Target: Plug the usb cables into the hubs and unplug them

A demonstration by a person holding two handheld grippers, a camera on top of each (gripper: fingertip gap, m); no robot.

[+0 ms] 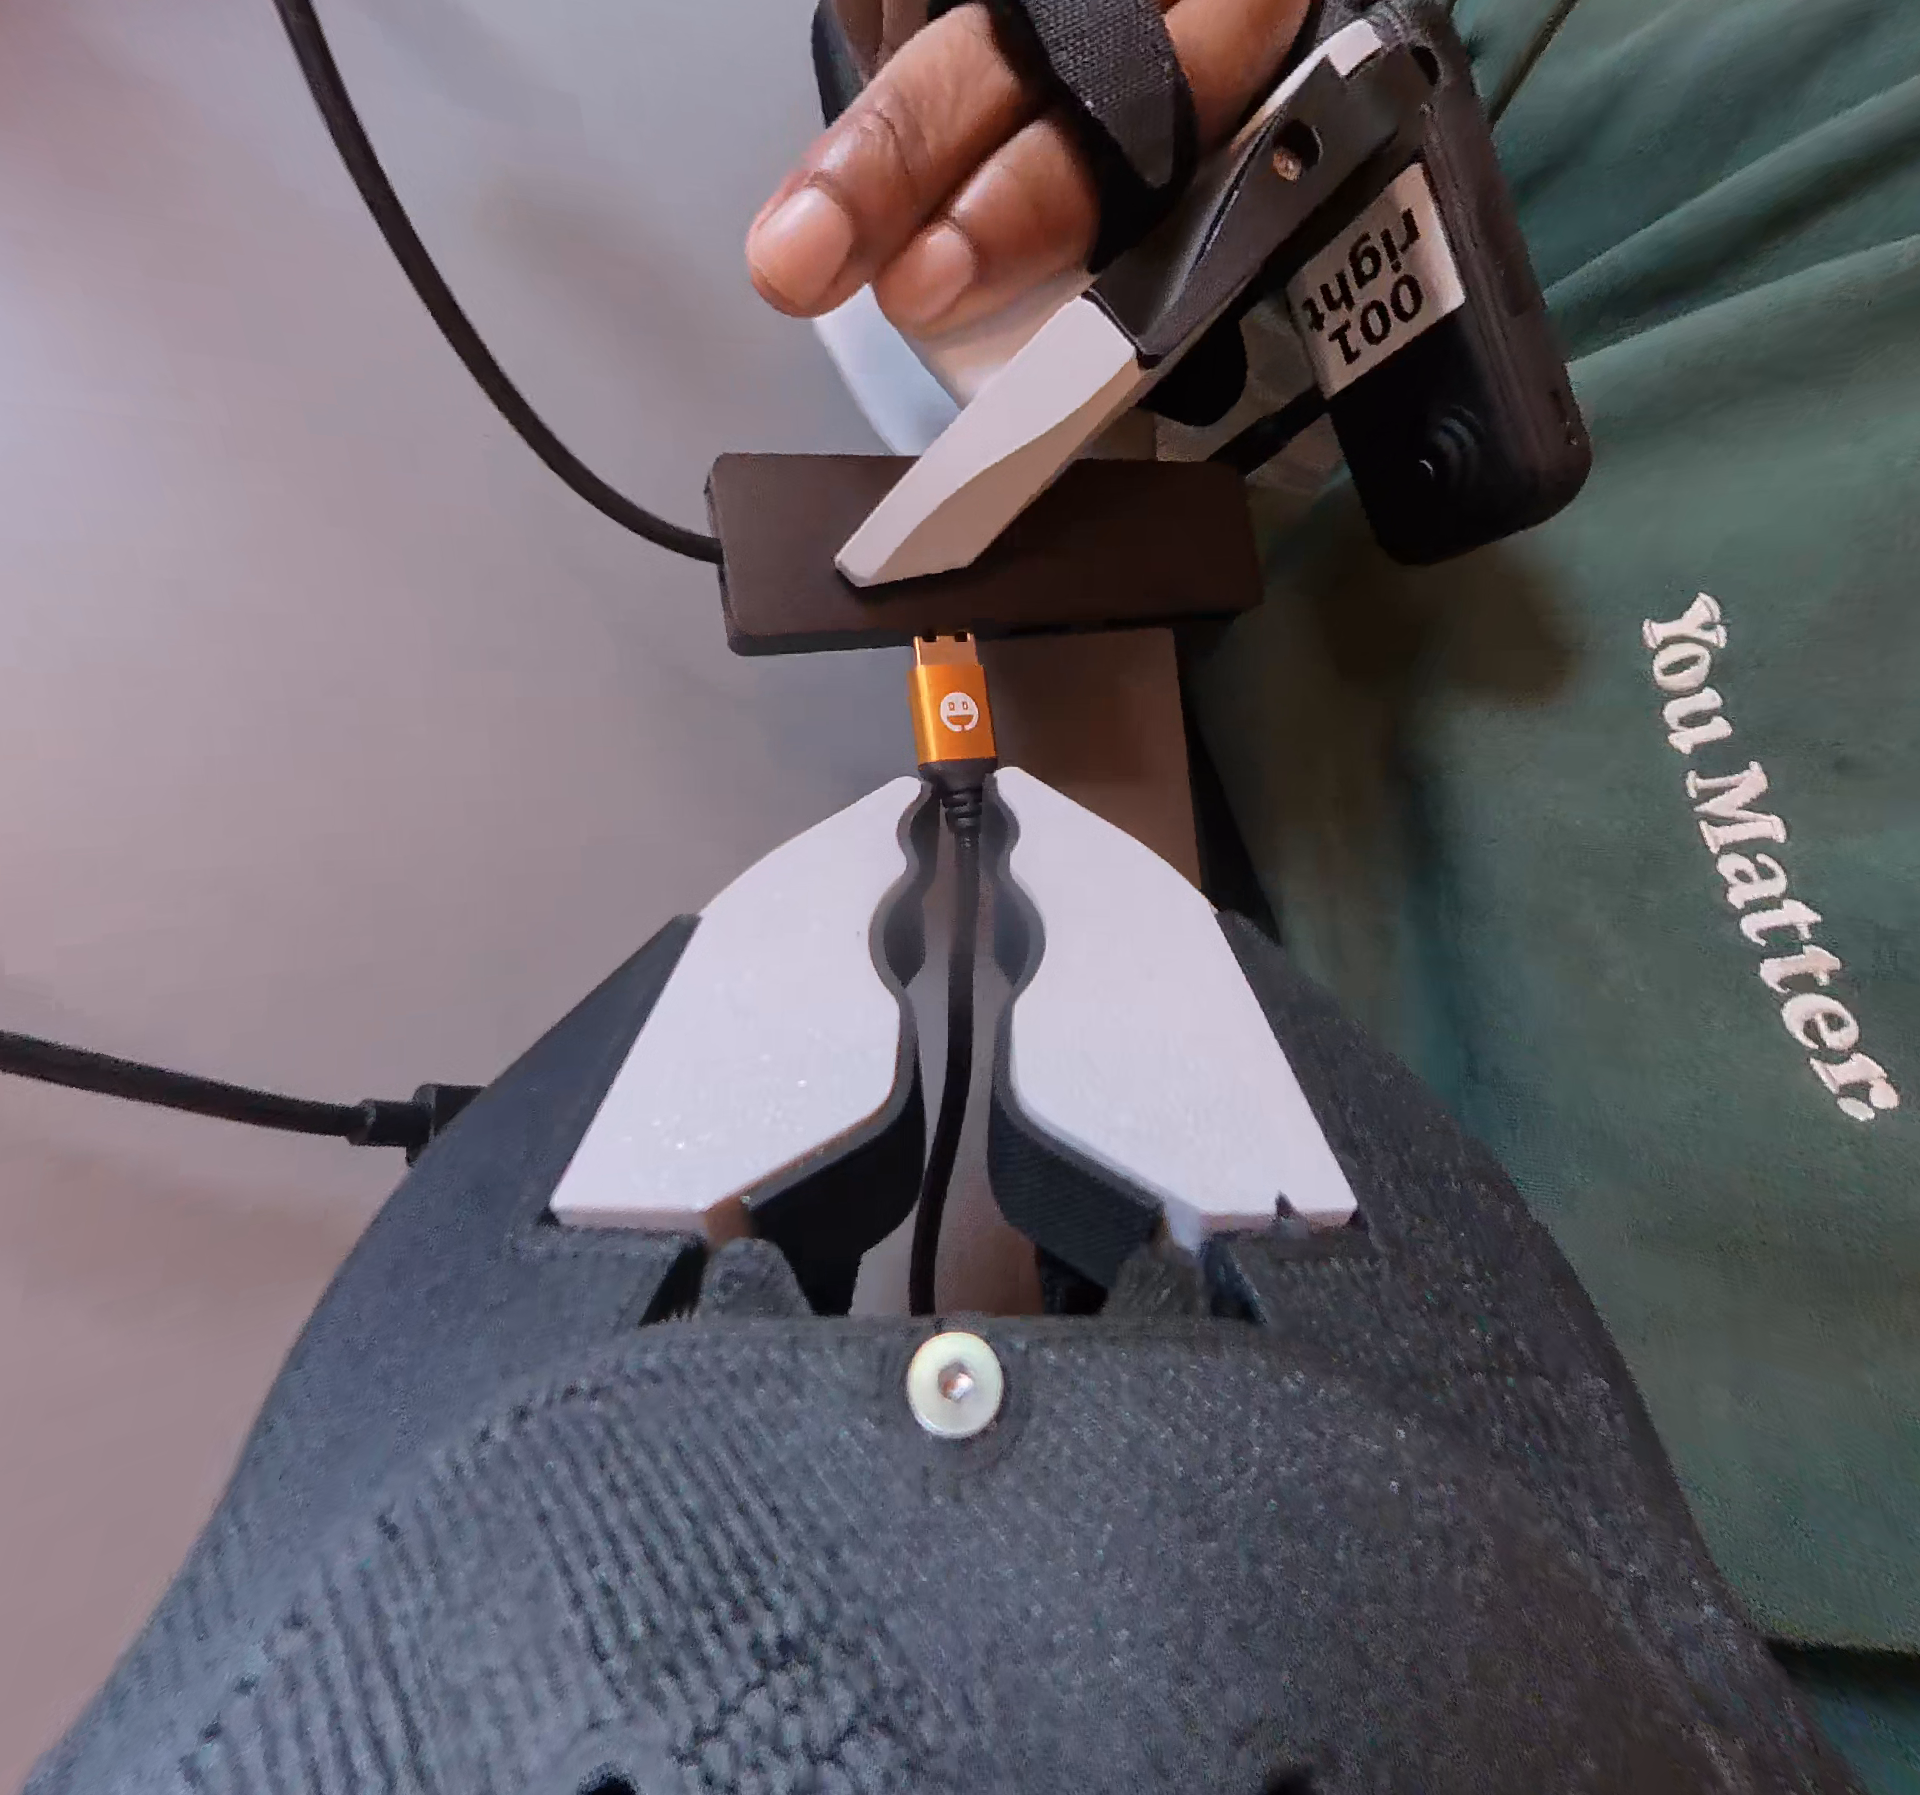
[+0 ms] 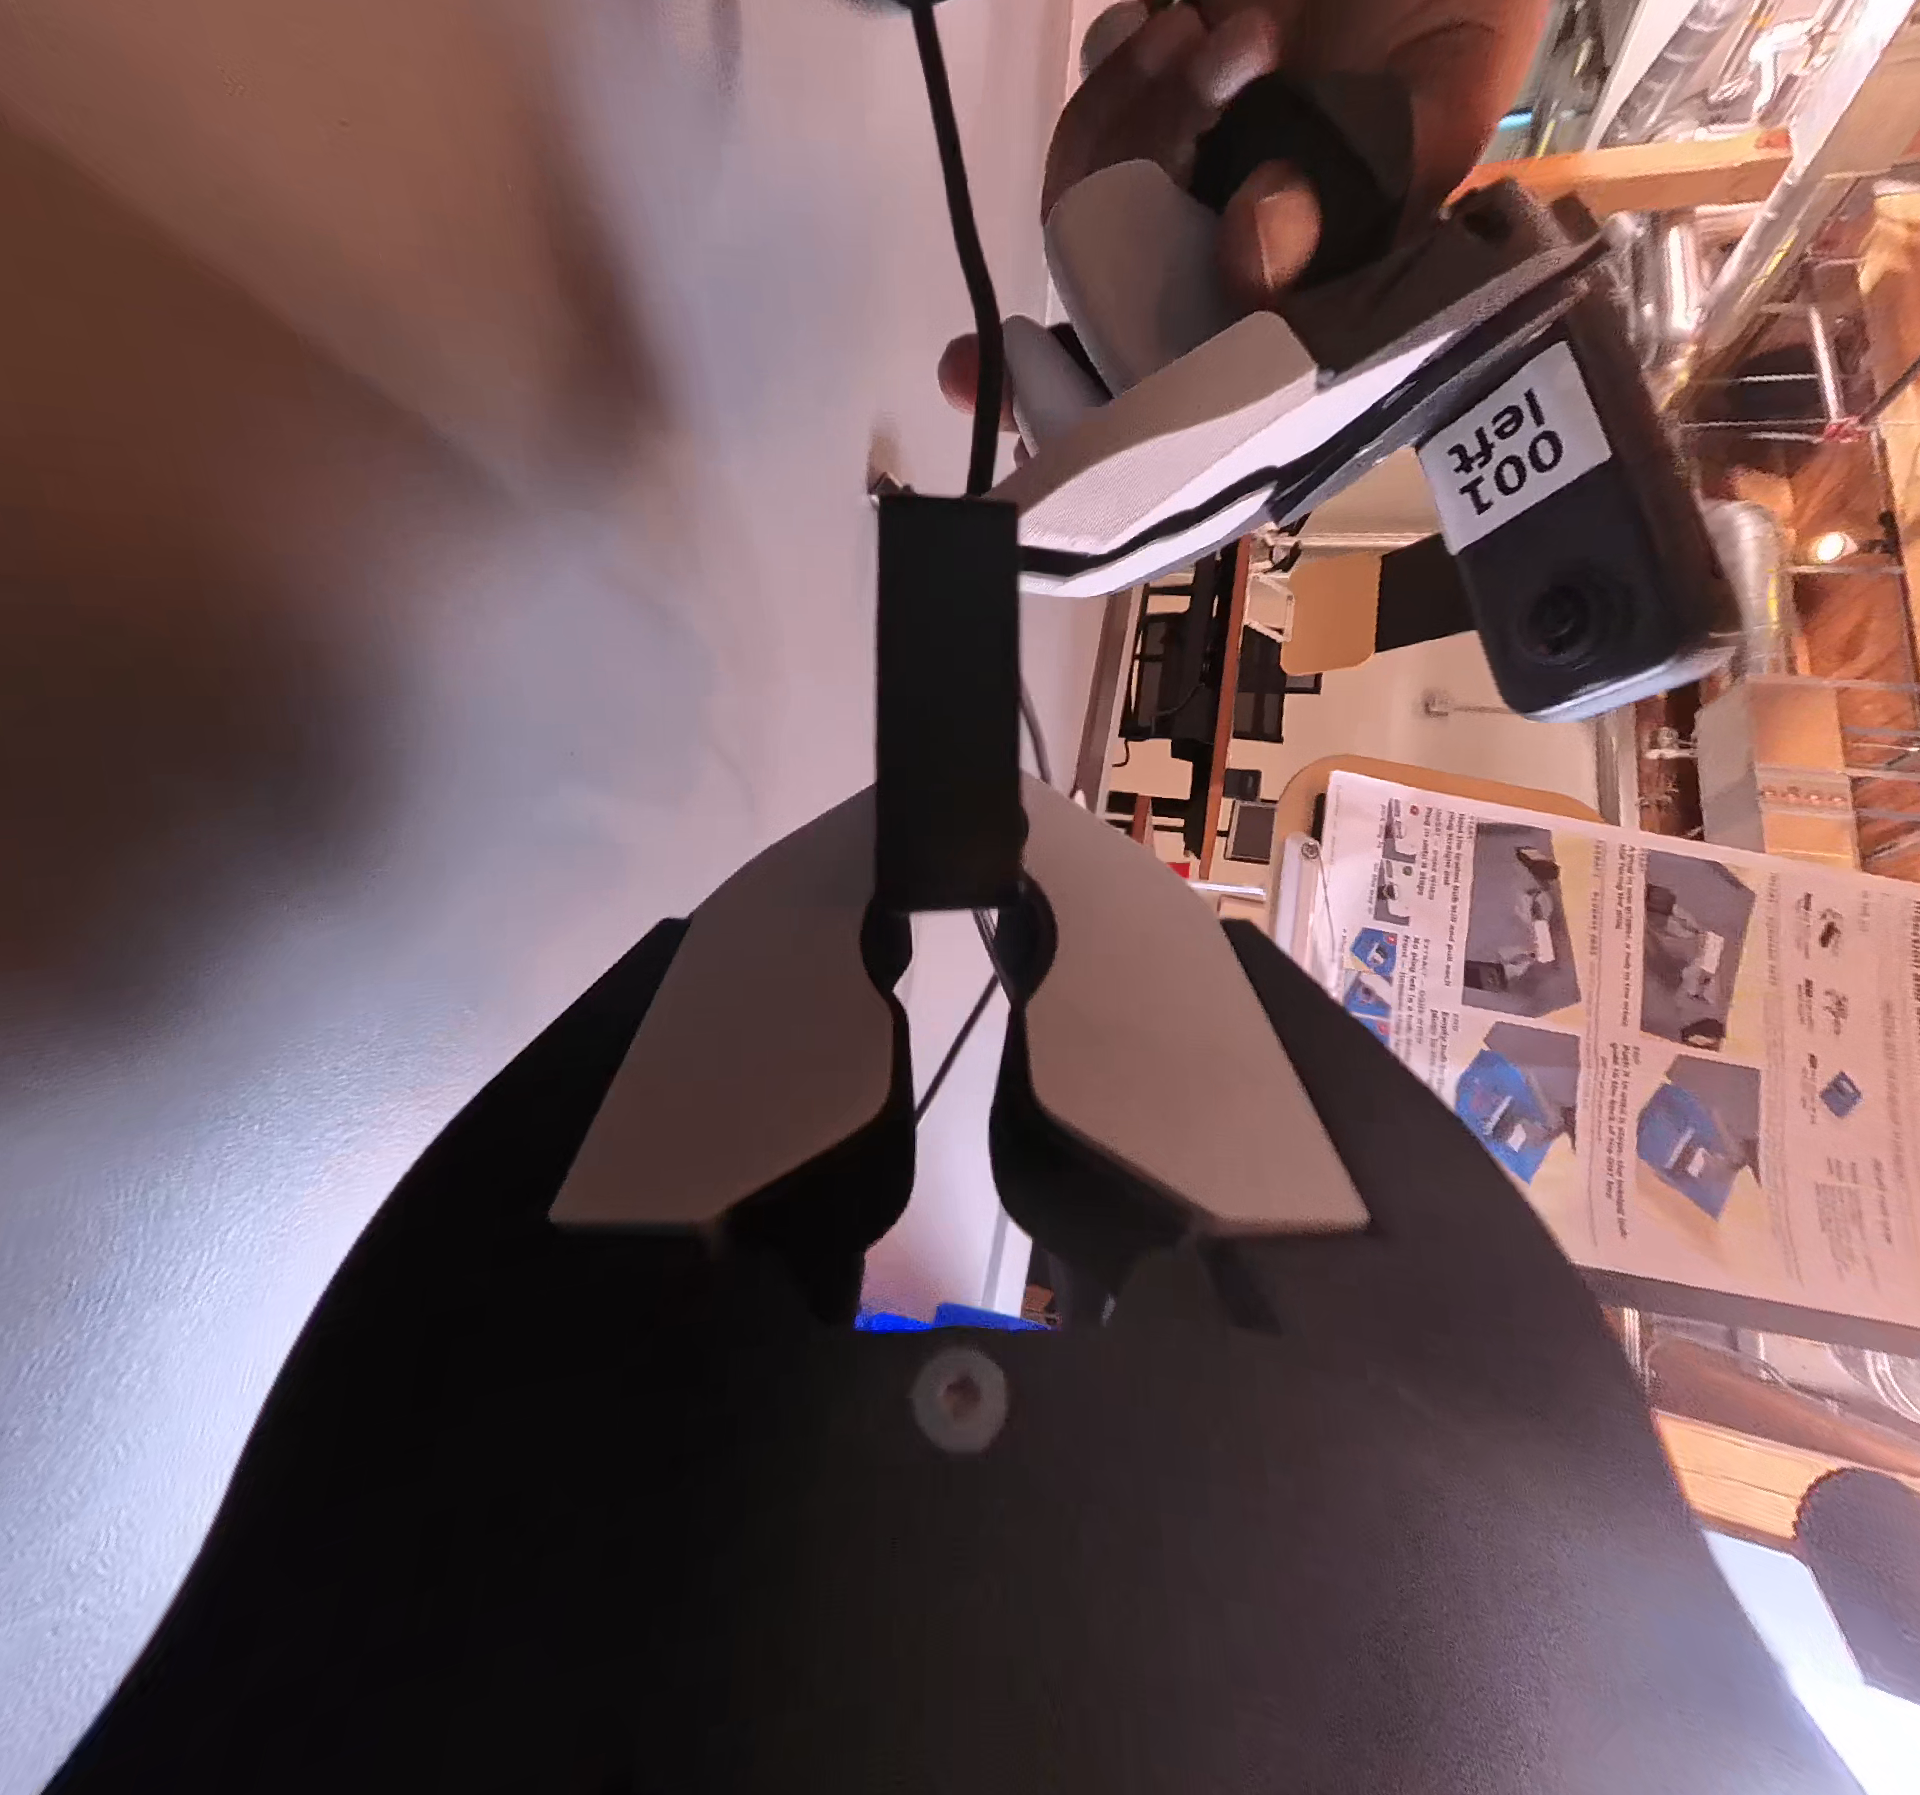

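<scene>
Pinching braided cable [image 1: 948, 966]: left gripper [image 1: 958, 795]; right gripper [image 2: 951, 898] clamps flat matte hub [image 1: 987, 556].

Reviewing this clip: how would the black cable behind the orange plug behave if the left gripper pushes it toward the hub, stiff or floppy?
Probably floppy: the black cable curves loosely between the left gripper fingers. The orange plug looks rigid, so pushing close behind it likely transfers force. The hub, clamped by the right gripper, should resist.

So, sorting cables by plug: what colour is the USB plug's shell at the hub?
Orange metal shell on a black cable, clearest in the left wrist view.
</scene>
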